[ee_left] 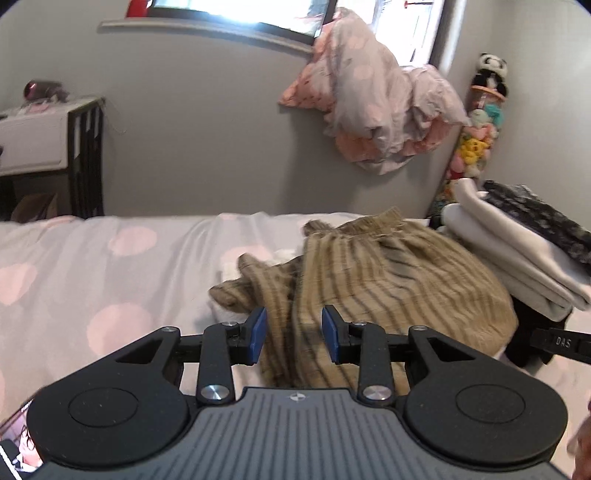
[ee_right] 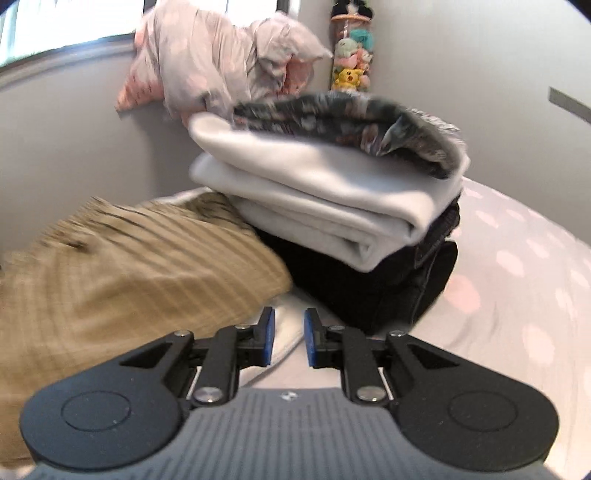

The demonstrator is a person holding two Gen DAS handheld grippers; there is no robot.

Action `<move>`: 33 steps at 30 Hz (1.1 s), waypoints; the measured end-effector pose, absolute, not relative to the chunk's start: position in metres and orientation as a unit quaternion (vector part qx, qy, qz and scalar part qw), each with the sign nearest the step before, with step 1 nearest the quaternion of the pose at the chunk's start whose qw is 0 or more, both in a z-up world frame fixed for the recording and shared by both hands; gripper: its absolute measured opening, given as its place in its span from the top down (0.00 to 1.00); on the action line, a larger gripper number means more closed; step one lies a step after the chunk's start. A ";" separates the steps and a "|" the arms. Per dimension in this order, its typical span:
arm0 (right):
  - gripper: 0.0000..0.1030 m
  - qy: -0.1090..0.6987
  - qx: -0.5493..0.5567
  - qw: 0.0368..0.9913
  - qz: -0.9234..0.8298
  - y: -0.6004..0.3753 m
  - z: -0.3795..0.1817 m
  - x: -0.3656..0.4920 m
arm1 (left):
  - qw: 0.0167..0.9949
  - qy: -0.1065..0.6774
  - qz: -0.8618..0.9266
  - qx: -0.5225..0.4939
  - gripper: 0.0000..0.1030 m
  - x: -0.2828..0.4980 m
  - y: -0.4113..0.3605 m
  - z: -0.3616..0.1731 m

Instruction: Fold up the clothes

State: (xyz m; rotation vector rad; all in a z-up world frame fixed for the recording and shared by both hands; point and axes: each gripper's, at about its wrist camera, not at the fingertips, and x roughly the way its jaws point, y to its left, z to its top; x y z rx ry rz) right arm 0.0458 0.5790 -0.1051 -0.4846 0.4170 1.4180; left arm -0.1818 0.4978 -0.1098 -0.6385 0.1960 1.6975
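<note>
1. Looking across the bed (ee_left: 92,258), we see a grey sheet with pink dots reaching a grey wall (ee_left: 203,129) under a window (ee_left: 236,11).
2. Our left gripper (ee_left: 293,334) hovers with its jaws apart over the tan striped garment (ee_left: 369,280), which lies crumpled on the sheet.
3. Our right gripper (ee_right: 289,338), jaws apart and empty, faces the folded pile (ee_right: 332,206) just beside that garment.
4. A bundled duvet (ee_left: 369,103) hangs by the window.

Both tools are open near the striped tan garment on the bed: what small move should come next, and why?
Probably ease the left tool forward and shut it on the tan garment. Its jaws are open with a bunched fold between them, and the garment lies crumpled beside the folded stack, not yet folded.
</note>
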 end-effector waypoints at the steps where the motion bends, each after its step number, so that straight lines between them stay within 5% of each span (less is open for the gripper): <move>1: 0.78 0.185 -0.211 0.718 0.637 0.567 -0.101 0.041 | 0.617 0.085 0.735 -0.268 0.59 -0.178 0.496 -0.108; 6: 0.63 0.168 -0.173 0.744 0.623 0.504 -0.083 0.019 | 0.636 0.073 0.729 -0.240 0.51 -0.170 0.483 -0.099; 14: 0.25 0.144 -0.113 0.781 0.597 0.405 -0.054 -0.015 | 0.640 0.060 0.739 -0.200 0.47 -0.170 0.449 -0.077; 28: 0.04 0.164 -0.060 0.801 0.572 0.304 -0.018 -0.050 | 0.701 0.138 0.689 -0.120 0.13 -0.193 0.372 -0.026; 33: 0.01 0.174 -0.036 0.793 0.583 0.274 -0.003 -0.061 | 0.696 0.135 0.700 -0.090 0.11 -0.206 0.350 -0.003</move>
